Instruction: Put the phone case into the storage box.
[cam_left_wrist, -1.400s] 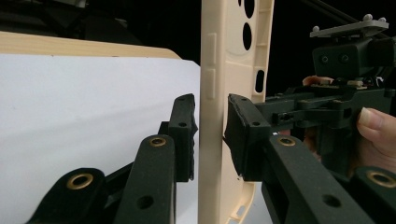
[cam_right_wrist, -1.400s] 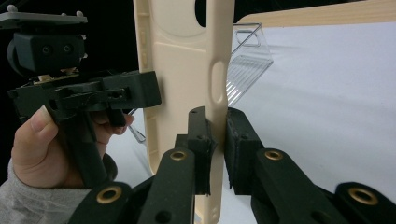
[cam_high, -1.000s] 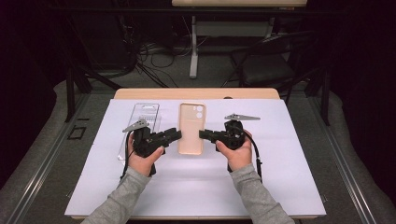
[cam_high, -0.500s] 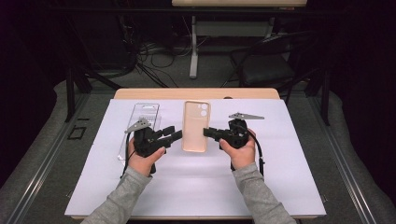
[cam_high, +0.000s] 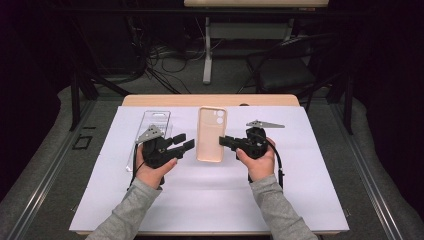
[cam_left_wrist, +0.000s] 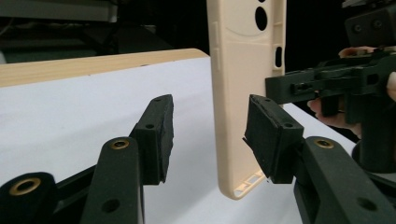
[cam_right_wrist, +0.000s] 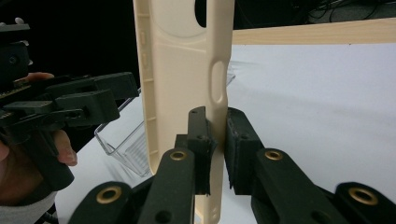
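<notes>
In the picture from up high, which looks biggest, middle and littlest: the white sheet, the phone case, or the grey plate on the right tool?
1. White sheet, by far the biggest; it covers most of the table.
2. Beige phone case, held at its edge by the right tool.
3. Grey plate, the littlest, a thin three-cornered piece.

Bright sheet, dark surroundings

Even overhead light whitens the table sheet (cam_high: 210, 200) with soft, faint shadows; the room beyond the fingers is near black. In both gripper views, near jaws blur slightly, and the background is unfocused.
</notes>
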